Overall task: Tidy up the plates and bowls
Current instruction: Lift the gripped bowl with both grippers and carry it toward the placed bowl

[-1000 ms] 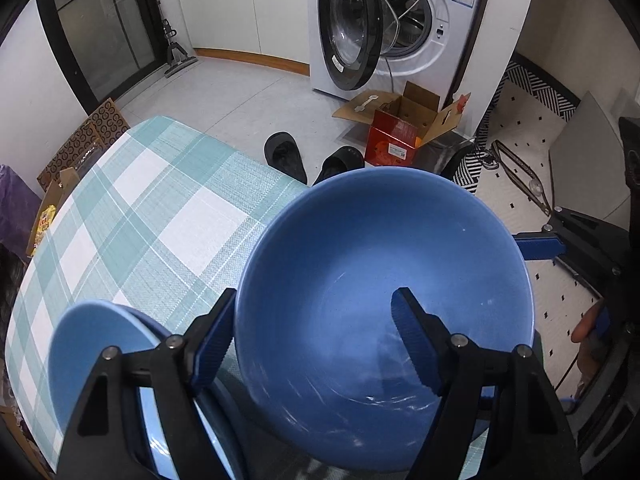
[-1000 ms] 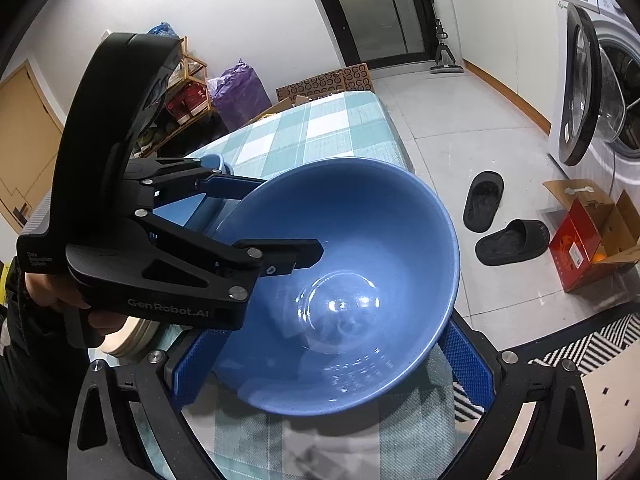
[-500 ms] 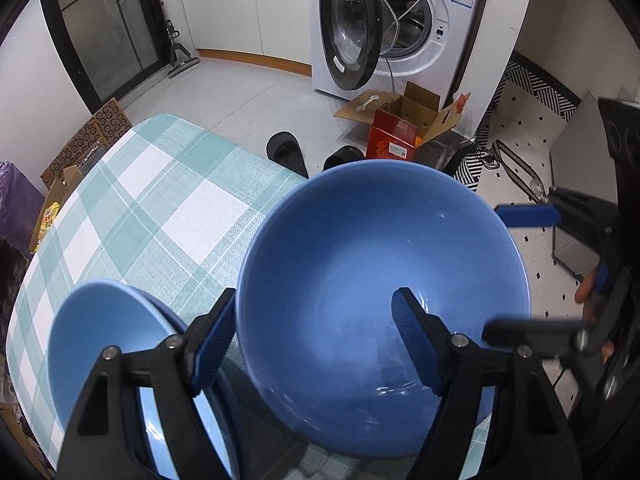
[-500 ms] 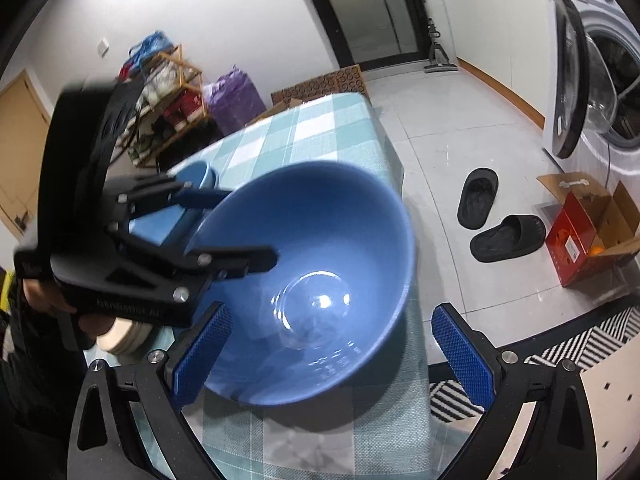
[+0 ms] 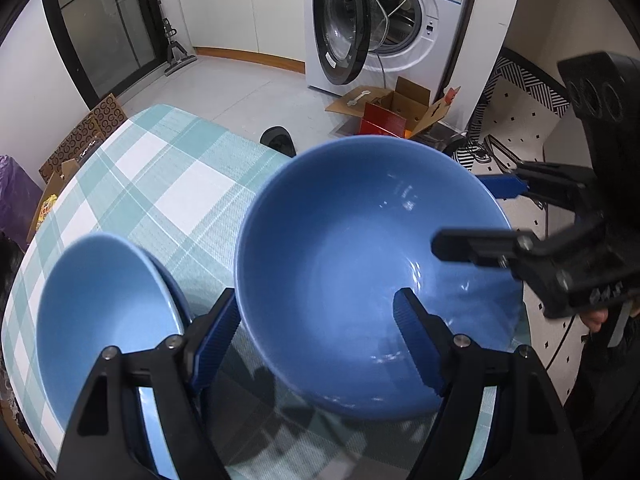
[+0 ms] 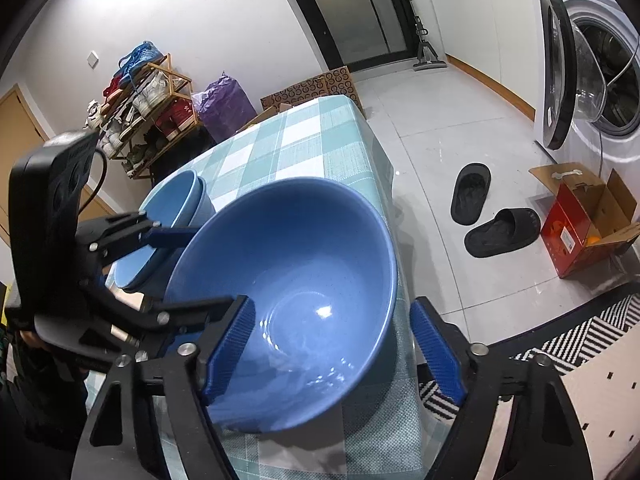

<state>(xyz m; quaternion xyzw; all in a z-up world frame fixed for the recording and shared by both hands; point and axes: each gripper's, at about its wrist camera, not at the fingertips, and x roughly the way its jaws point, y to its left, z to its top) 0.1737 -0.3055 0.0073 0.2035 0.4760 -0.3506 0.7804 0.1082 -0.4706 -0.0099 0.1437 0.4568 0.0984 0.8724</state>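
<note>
A large dark-blue bowl (image 5: 360, 256) sits on the checked tablecloth (image 5: 168, 184) near the table's edge; it also shows in the right wrist view (image 6: 296, 280). My left gripper (image 5: 316, 340) straddles its near rim, one finger outside and one inside, jaws not closed on it. My right gripper (image 6: 332, 344) is open around the bowl's near rim, one finger inside and one outside it. A lighter blue bowl stack (image 5: 100, 312) stands left of the big bowl, also seen in the right wrist view (image 6: 172, 216).
The table edge drops to the floor by two black slippers (image 6: 484, 216). A red carton (image 6: 580, 228) and a washing machine (image 5: 392, 28) with its door open stand beyond. A shoe rack (image 6: 140, 100) is at the far wall.
The right gripper has let go of the big bowl and drawn back from it. The bowl has come down onto the cloth, and the left gripper has lowered with it.
</note>
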